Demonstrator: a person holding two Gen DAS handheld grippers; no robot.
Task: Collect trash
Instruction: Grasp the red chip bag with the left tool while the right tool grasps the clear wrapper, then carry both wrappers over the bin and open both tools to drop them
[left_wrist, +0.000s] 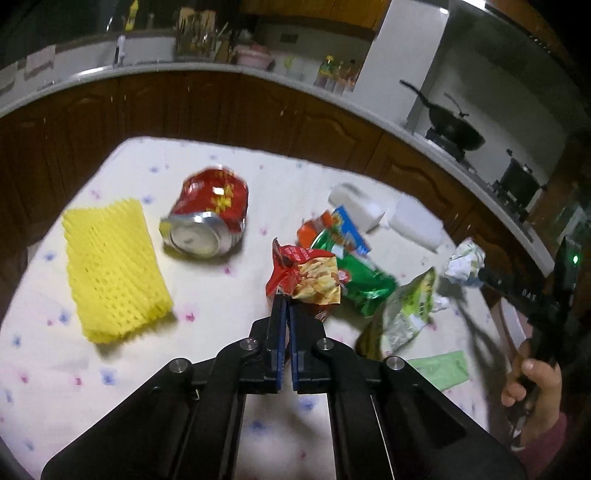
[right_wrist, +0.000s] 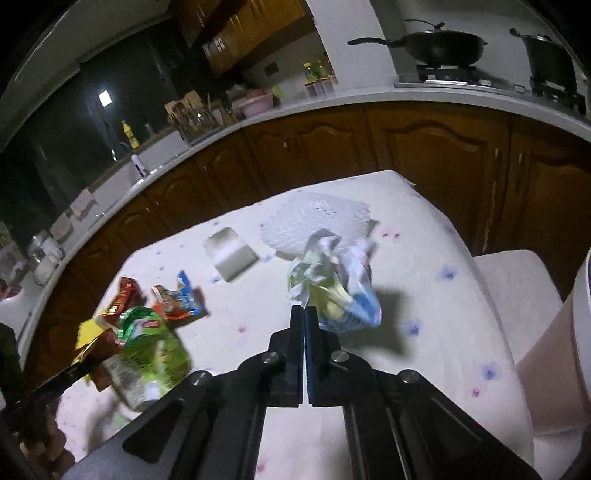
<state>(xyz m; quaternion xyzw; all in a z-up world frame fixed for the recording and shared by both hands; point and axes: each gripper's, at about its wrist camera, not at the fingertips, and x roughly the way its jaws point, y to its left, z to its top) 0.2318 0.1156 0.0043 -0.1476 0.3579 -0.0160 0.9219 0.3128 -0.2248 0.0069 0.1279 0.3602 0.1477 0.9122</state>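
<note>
The left gripper is pinching the lower edge of a red-and-yellow snack wrapper, its blue-lined jaws closed tight on the foil just ahead of the tips. The right gripper is clamping a crumpled pale wrapper in the same way, jaws pressed together on its corner. Just right of the left gripper, a green packet and a blue-and-orange wrapper are lying on the flower-printed tablecloth; any printing on them is blurring beyond reading. Farther ahead to its left, a crushed red can with yellow characters is resting beside a yellow foam fruit net. A white foam net is sitting beyond the right gripper.
</note>
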